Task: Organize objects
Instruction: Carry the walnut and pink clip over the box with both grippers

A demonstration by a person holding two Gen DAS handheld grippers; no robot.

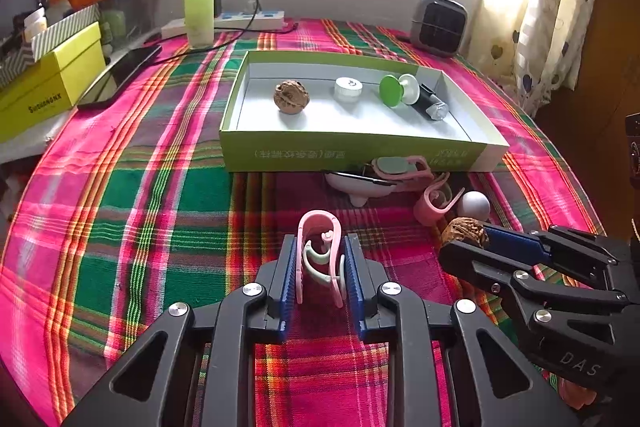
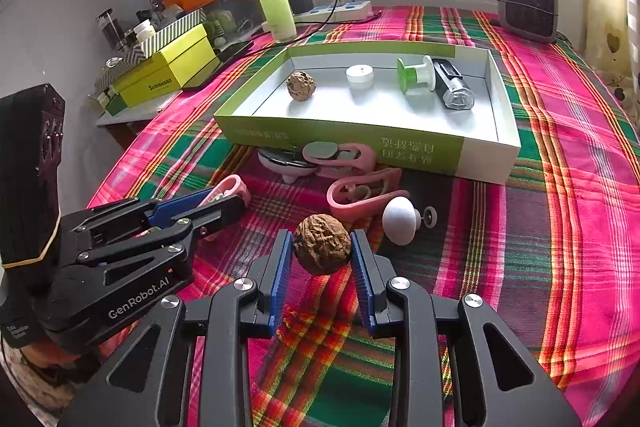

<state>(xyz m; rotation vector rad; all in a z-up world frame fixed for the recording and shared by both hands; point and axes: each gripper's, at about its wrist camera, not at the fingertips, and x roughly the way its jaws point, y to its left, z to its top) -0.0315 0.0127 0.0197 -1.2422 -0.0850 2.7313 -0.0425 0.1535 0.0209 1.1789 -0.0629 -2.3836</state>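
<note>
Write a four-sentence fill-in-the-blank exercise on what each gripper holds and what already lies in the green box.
1. The left gripper has its jaws shut on a pink ____.
2. The right gripper holds a ____ between its blue pads.
3. Inside the green box, the object farthest left is another ____.
4. The white ball-shaped knob lies on the plaid ____, outside the box.

Missing words: clip; walnut; walnut; tablecloth

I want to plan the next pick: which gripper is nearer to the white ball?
Right. The right gripper, shut on a walnut, sits beside the white ball; the left gripper is farther off.
</note>
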